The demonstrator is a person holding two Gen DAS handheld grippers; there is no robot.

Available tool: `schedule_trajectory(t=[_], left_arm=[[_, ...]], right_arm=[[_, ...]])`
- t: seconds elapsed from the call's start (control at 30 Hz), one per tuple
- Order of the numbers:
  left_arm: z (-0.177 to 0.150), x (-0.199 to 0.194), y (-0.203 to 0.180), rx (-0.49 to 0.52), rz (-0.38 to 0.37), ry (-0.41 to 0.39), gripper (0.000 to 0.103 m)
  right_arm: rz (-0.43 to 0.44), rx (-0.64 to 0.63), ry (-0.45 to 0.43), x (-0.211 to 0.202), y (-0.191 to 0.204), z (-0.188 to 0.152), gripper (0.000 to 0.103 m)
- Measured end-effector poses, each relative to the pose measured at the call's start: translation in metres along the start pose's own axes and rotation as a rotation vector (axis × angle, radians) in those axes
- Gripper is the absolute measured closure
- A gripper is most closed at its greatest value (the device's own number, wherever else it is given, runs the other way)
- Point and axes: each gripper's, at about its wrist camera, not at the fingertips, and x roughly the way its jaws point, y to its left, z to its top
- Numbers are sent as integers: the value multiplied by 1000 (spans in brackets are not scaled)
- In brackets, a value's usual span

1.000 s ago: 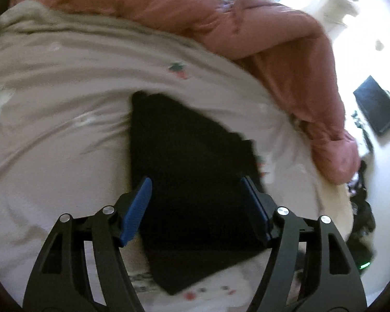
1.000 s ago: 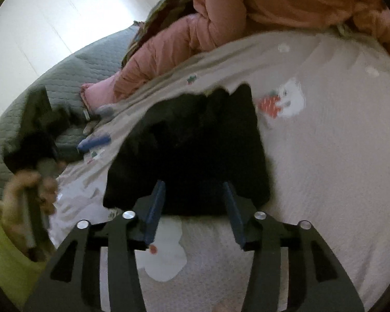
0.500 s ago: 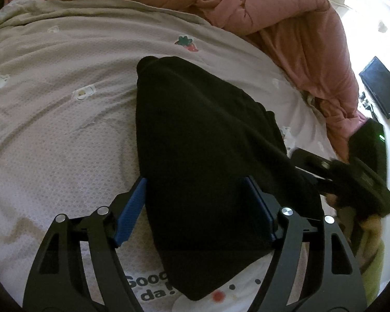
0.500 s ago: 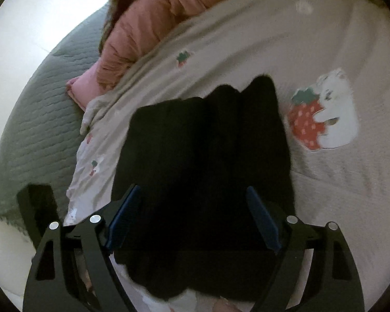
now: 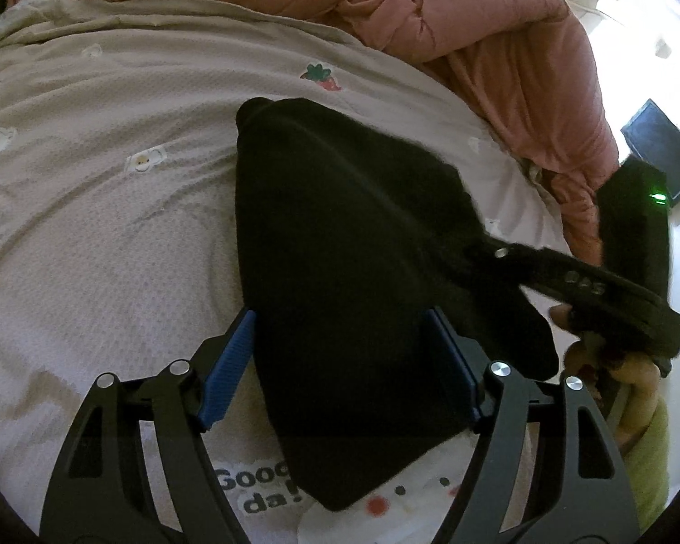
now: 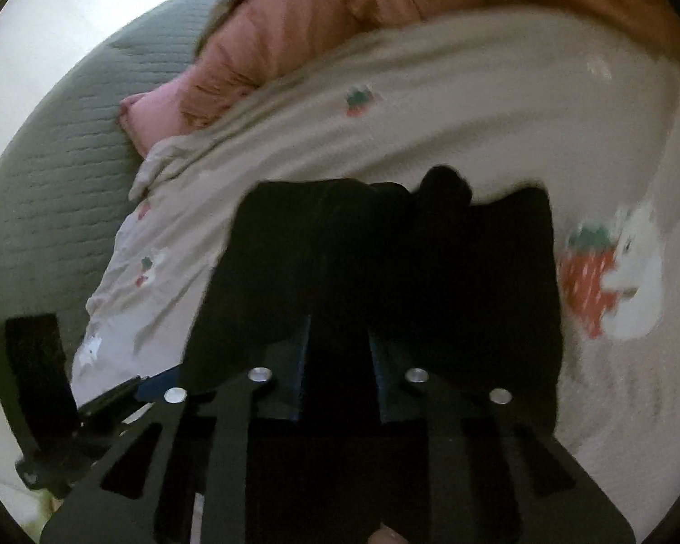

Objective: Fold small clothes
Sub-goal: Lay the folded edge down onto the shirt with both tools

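The left gripper (image 5: 340, 371) is standing wide over the near end of the black garment (image 5: 340, 249), which is lying on the printed sheet (image 5: 113, 204). The right gripper (image 6: 337, 367), jaws just closing, is pinching the garment's right edge.

Matt black cloth garment (image 5: 340, 272), textured bedsheet (image 5: 113, 226)

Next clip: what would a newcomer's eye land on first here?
The black garment, lying mid-frame on the pale printed bedsheet, dominates both views. The right gripper has just been closing, its jaws pinching the garment's near edge, while the left gripper straddles it with jaws wide. A rumpled pink quilt lies behind.
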Motion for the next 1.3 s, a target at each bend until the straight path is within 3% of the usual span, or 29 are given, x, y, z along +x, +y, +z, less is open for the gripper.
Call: schedule_trajectory(t=[0.23, 0.47, 0.83, 0.93, 1.07, 1.3], left_arm=[[-4, -17, -23, 38, -42, -26, 36], [-14, 7, -34, 78, 8, 40, 35], [-19, 16, -26, 75, 19, 54, 31], [-21, 5, -28, 82, 15, 23, 31], [-23, -4, -33, 122, 41, 1, 32], [-31, 7, -24, 102, 55, 42, 32]], right_arm=[[-109, -116, -92, -43, 2, 1, 86], [-188, -41, -16, -17, -45, -12, 85], [-206, -7, -57, -31, -53, -39, 54], [-204, 0, -68, -40, -50, -47, 49], [-221, -4, -114, -60, -42, -59, 48], [-274, -132, -177, -80, -8, -73, 48]])
